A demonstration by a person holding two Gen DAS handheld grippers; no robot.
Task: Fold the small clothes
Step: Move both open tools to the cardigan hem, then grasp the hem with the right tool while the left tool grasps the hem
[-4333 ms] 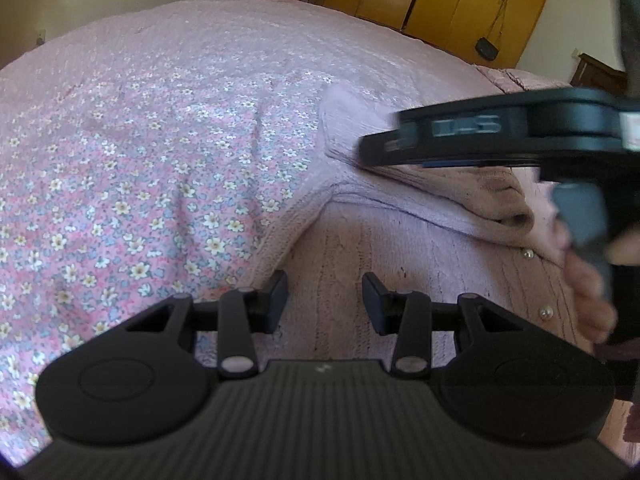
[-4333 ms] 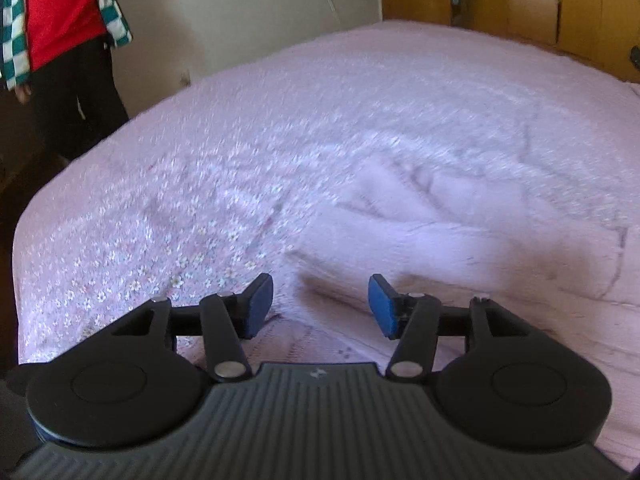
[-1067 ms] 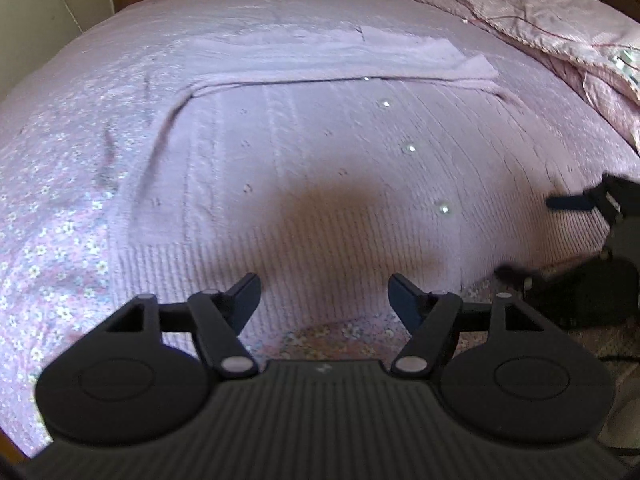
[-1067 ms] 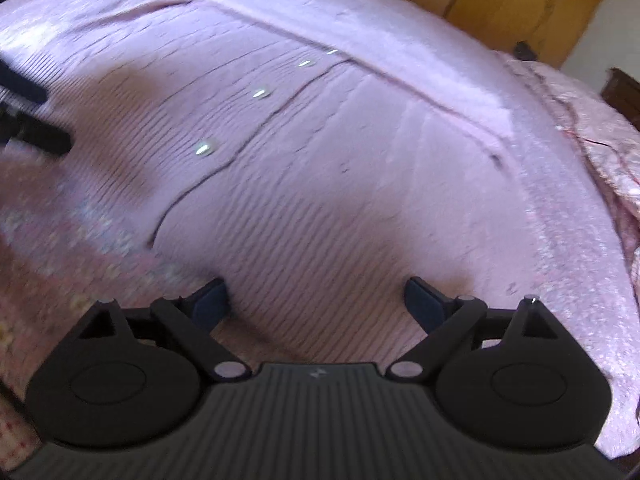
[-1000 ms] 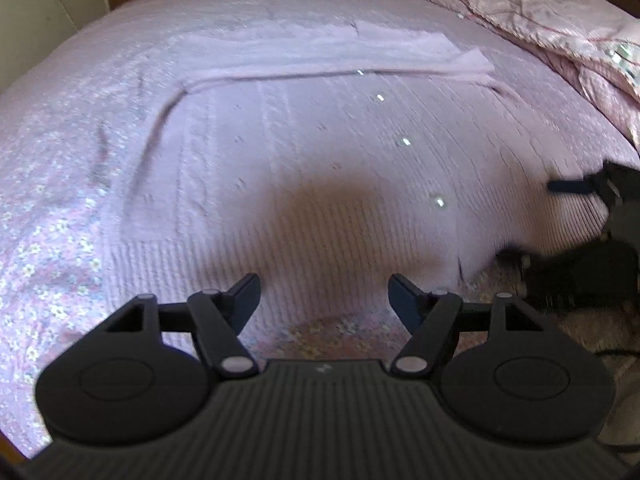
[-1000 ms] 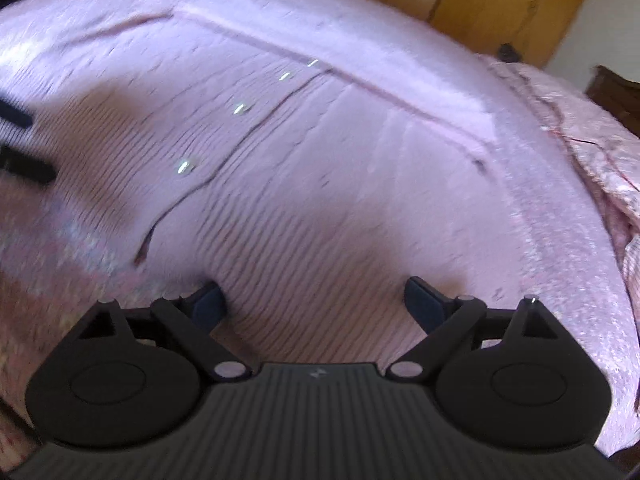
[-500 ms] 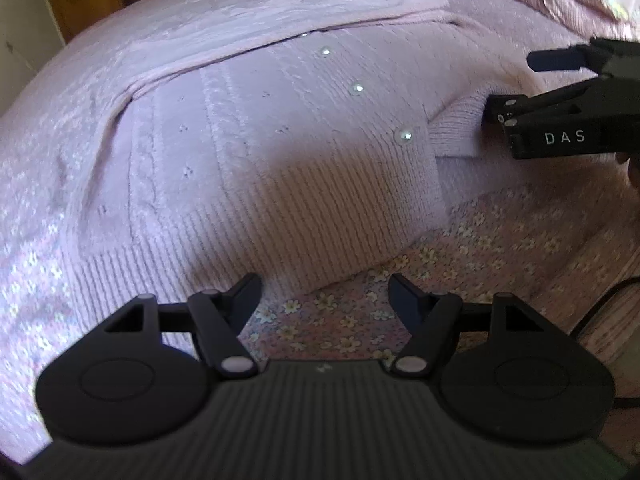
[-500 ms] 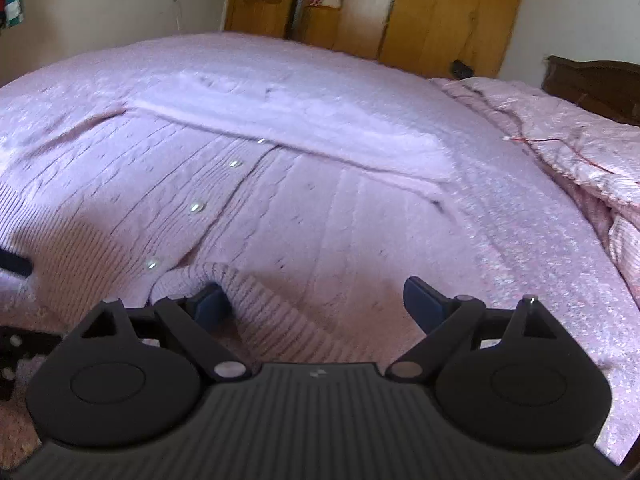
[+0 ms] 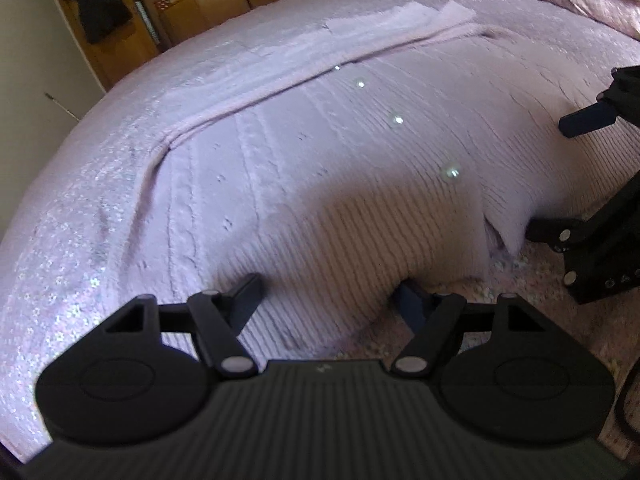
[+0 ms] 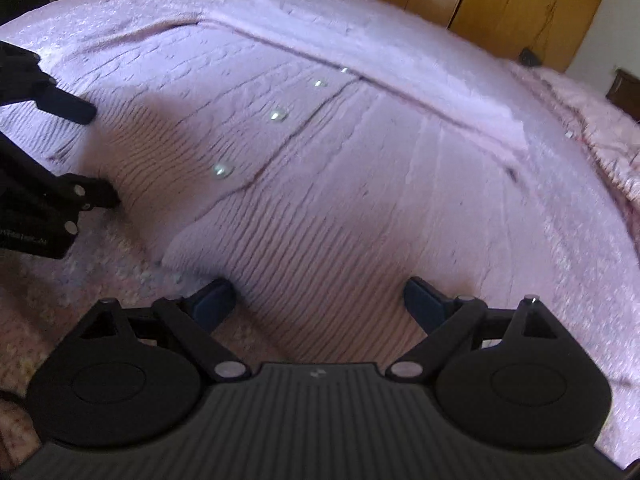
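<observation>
On the floral bedspread [image 9: 60, 264], both tools (left [image 9: 330, 294] opening, right [image 10: 320, 296] released) straddle the cardigan [image 9: 320, 168] hem.

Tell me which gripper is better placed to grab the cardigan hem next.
Both, really. The left gripper, jaws opening, straddles the cardigan's hem; the right gripper, also open, straddles the hem of the other front panel.

A bed [image 9: 72, 216] covered in a pink floral sheet [image 10: 100, 256] is carrying a pale pink knitted cardigan [image 9: 320, 168], which is lying spread flat with its ribbed hem nearest and a sleeve stretching across the far side. A pink quilt [image 10: 592, 112], seemingly bunched, is lying at the far right.
</observation>
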